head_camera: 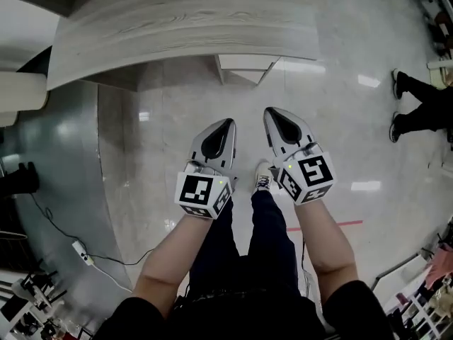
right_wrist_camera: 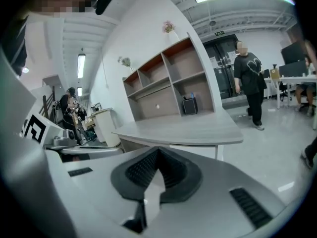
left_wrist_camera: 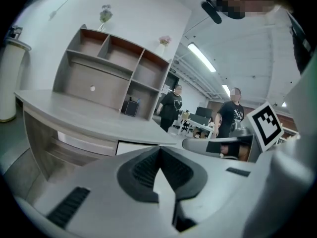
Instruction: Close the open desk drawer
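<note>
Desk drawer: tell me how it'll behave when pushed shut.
The desk drawer juts only slightly past the desk edge, so a short push should probably seat it. Its flat white front looks rigid, likely sliding straight rather than flexing. The left hand-held gripper and right hand-held gripper are shut; their narrow tips might slip on that smooth face.

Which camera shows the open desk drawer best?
The head view: the drawer juts out from under the desktop, seen from above. Both gripper views catch only its white front below that edge.

Office: curved desk [head_camera: 184,34], cubby shelving [left_wrist_camera: 94,86], monitor workstations [left_wrist_camera: 202,114].
</note>
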Demonstrator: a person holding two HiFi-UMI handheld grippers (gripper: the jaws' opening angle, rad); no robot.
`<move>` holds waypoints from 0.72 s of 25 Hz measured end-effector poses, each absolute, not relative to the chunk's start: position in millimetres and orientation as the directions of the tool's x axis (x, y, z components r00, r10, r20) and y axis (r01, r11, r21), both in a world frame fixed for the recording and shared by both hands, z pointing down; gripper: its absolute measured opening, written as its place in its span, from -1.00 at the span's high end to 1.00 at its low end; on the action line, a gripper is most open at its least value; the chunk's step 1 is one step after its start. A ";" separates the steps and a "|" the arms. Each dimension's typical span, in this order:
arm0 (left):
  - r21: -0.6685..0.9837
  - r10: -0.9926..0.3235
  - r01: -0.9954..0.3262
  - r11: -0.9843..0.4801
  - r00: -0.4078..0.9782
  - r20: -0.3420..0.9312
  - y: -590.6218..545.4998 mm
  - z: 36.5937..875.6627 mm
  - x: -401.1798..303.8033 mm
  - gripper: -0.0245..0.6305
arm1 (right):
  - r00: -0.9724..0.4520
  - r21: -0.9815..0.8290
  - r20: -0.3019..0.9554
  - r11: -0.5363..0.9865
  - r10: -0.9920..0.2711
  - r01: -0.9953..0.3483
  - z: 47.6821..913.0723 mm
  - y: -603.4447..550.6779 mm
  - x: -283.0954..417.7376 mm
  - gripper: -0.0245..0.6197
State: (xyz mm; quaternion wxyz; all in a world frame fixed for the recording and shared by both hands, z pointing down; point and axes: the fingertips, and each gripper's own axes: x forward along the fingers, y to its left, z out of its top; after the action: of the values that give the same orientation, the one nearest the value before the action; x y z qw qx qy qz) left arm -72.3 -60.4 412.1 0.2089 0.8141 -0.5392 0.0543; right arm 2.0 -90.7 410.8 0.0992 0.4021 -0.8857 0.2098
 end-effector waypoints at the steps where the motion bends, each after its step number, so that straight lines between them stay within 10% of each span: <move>1: 0.284 -0.848 -0.895 -0.344 0.426 0.317 -51.4 407.2 -69.4 0.89 | -0.667 -0.289 0.347 0.602 -0.659 -0.744 404.6 -80.8 0.4 0.87; 18: 0.213 -0.706 -0.753 -0.622 0.658 0.264 15.7 303.7 -34.7 0.89 | -0.785 -0.356 0.270 0.700 -0.557 -0.619 302.6 1.8 -9.8 0.87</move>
State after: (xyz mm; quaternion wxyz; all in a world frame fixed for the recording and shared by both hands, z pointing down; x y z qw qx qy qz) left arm -34.7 15.7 303.7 0.1538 0.8973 -0.4065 0.0772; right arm -9.8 1.8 302.6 0.0710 0.3199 -0.9192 0.2184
